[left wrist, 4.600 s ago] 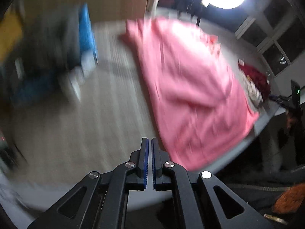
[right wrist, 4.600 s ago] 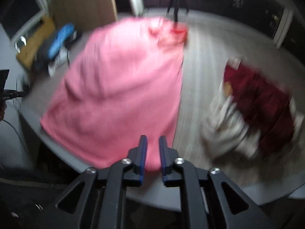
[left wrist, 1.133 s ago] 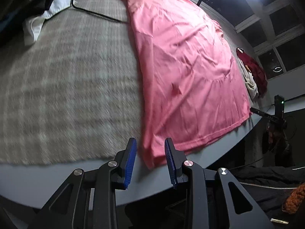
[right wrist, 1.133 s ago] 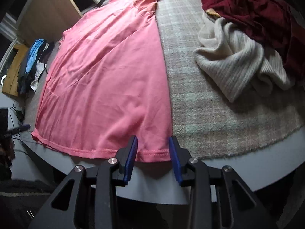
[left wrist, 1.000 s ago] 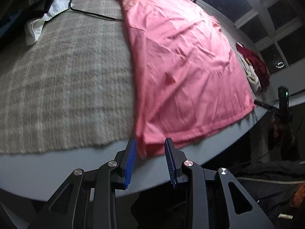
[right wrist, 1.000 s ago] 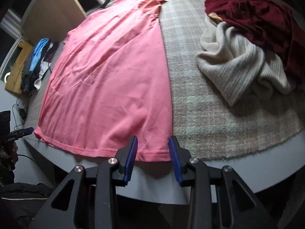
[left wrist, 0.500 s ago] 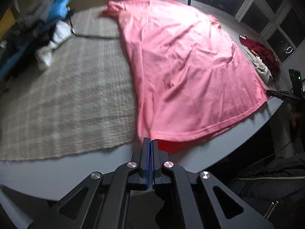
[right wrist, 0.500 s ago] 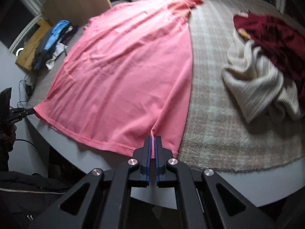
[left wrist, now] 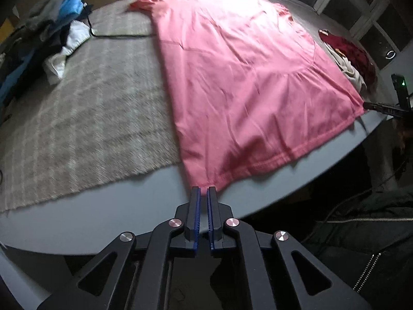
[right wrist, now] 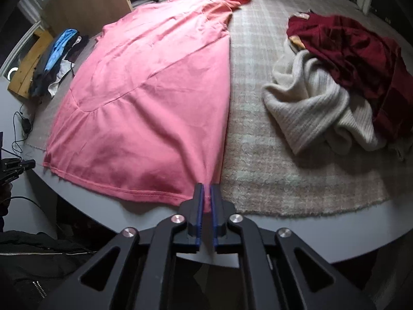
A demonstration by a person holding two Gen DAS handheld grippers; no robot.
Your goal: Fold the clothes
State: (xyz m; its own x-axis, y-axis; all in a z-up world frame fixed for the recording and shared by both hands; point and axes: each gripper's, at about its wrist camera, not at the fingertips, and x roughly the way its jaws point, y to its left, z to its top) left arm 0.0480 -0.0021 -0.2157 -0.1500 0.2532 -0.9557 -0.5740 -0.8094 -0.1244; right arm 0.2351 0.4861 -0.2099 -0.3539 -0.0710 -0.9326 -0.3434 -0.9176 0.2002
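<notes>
Hem corners are what changed: a second ago both claws stood apart astride the near edge of the pink garment (left wrist: 245, 77), and now each is pinched on a corner. The jaws snapped together and have just been easing open a touch.

In the right wrist view, pink cloth shows in the slit of the right gripper (right wrist: 205, 188), so that clamp has it. The left gripper (left wrist: 203, 191) is nearly together, with the corner drawn to a point at its tips. I judge it gripped, but only by the very edge.

The garment lies spread flat on the checked blanket (left wrist: 90, 116), its hem over the grey table (left wrist: 129, 219) rim nearest me and lifting slightly. The cream sweater (right wrist: 309, 108) and dark red garment (right wrist: 361, 51) sit well apart.

To me this means the first fold can start by carrying both corners toward the far end. The slackening grip could let the left corner slip.
</notes>
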